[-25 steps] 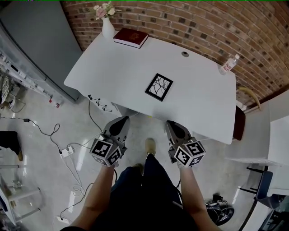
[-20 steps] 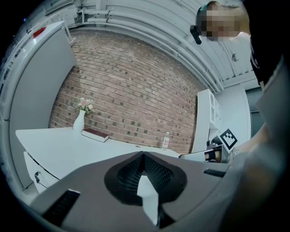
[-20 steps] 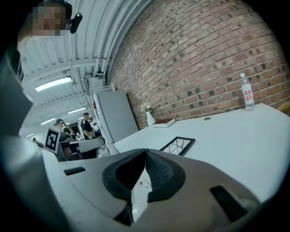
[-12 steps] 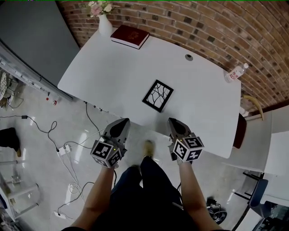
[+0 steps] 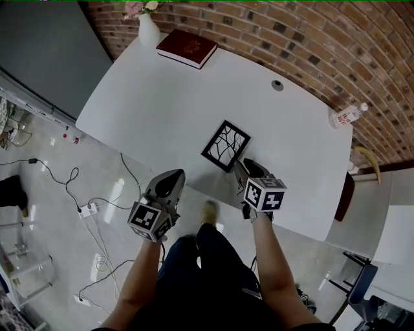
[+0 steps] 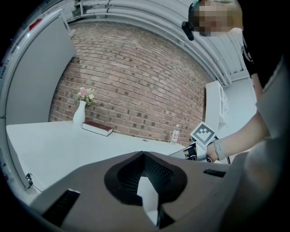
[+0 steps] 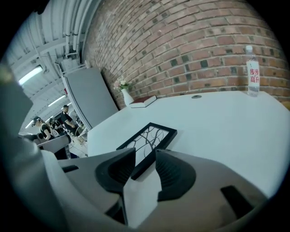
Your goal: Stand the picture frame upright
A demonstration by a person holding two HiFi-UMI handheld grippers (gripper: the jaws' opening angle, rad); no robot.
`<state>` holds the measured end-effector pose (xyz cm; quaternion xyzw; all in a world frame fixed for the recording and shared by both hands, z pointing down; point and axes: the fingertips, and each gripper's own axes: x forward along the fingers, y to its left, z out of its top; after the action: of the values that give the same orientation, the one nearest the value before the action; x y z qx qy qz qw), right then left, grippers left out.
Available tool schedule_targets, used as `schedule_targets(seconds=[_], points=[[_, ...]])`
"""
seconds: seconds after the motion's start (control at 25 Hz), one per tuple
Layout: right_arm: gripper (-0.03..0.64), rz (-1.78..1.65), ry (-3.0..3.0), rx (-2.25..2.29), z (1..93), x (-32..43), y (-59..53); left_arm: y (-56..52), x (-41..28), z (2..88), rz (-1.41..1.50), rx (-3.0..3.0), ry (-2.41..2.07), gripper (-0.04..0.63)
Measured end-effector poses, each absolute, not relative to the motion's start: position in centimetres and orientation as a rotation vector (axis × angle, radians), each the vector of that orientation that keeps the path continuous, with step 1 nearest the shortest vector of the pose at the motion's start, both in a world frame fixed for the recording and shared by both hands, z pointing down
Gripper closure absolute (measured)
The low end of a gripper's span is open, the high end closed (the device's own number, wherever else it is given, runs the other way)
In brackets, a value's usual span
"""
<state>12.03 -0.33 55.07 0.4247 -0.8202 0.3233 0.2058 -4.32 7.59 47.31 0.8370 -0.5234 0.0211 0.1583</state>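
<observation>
Pic frame (image 5: 225, 145) flat on table (image 5: 162, 97). R gripper (image 5: 240, 169) at its 5 o'clock, jaws just been opening, nothing pinched. L gripper (image 5: 172, 180) at 8 o'clock, jaws together, empty.

Flowers (image 5: 140, 8) in the vase (image 5: 147, 31) are cut by the head view's top edge, print on the bottle (image 7: 252, 71) is too small to read, and the right gripper (image 7: 145, 156) hides the near corner of the picture frame (image 7: 147, 136).
</observation>
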Motion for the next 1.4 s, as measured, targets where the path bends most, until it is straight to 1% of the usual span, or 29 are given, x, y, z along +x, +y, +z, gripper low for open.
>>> schedule_targets(seconds=[0.16, 0.2, 0.52, 0.68, 0.96, 1.04, 1.36, 1.4], points=[[0.471, 0.941, -2.189, 1.195, 57.1, 12.4, -2.5, 6.8, -5.5, 48.3, 0.089, 2.339, -1.541, 0.595], [0.446, 0.948, -2.168, 1.194, 57.5, 12.5, -2.9, 6.7, -5.8, 48.5, 0.091, 2.327, -1.550, 0.595], [0.445, 0.899, -2.112, 1.149, 59.2, 11.6, -4.3, 5.8, -6.5, 50.1, 0.083, 2.271, -1.599, 0.594], [0.457, 0.830, -2.110, 1.132, 59.2, 11.4, -4.5, 6.0, -6.2, 50.5, 0.079, 2.252, -1.604, 0.594], [0.509, 0.771, -2.152, 1.047, 59.1, 9.2, -3.9, 7.2, -7.1, 52.1, 0.077, 2.163, -1.602, 0.592], [0.518, 0.765, -2.151, 1.025, 59.1, 8.5, -3.7, 7.4, -7.4, 52.5, 0.085, 2.148, -1.582, 0.544], [0.532, 0.770, -2.157, 0.990, 59.1, 5.1, -2.0, 8.5, -9.2, 53.8, 0.106, 2.117, -1.500, 0.541], [0.532, 0.769, -2.158, 0.991, 59.1, 4.7, -1.8, 8.7, -9.1, 54.1, 0.110, 2.109, -1.475, 0.505]])
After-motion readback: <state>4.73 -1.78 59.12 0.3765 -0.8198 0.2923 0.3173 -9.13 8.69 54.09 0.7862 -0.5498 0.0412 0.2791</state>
